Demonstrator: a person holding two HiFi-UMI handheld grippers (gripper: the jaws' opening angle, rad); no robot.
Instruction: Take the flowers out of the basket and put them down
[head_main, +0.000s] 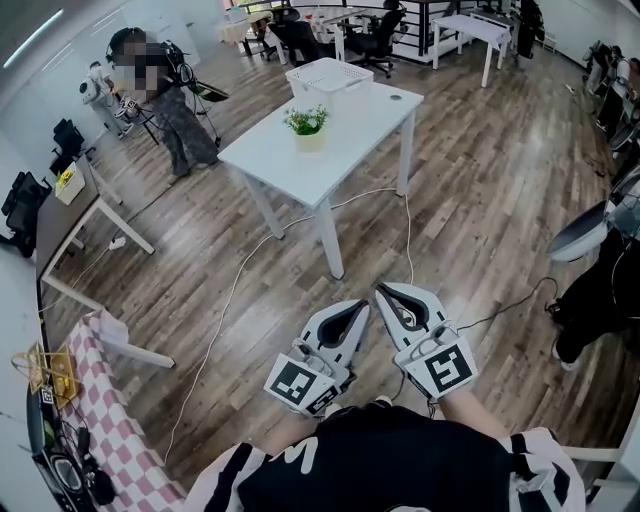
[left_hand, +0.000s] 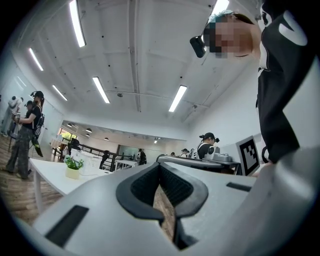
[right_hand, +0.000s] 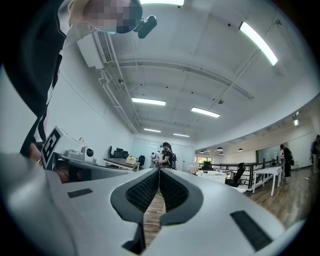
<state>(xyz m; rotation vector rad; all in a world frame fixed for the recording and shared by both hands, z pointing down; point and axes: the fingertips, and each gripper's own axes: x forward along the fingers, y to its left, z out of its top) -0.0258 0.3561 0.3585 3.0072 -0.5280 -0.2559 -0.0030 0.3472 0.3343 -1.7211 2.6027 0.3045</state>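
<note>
A small pot of flowers (head_main: 307, 127) stands on the white table (head_main: 350, 130), just in front of the white slatted basket (head_main: 330, 80). From the left gripper view the flowers (left_hand: 73, 164) show far off on the table's near end. Both grippers are held low near my body, well short of the table, over the wood floor. My left gripper (head_main: 361, 306) has its jaws together with nothing between them. My right gripper (head_main: 383, 291) is shut and empty too, its tips close beside the left one's.
A cable (head_main: 235, 285) runs across the floor from the table toward me. A checkered cloth (head_main: 110, 420) covers a stand at lower left. A person (head_main: 160, 95) stands beyond the table at left; another person (head_main: 600, 290) is at right. Office chairs (head_main: 375, 35) and desks fill the back.
</note>
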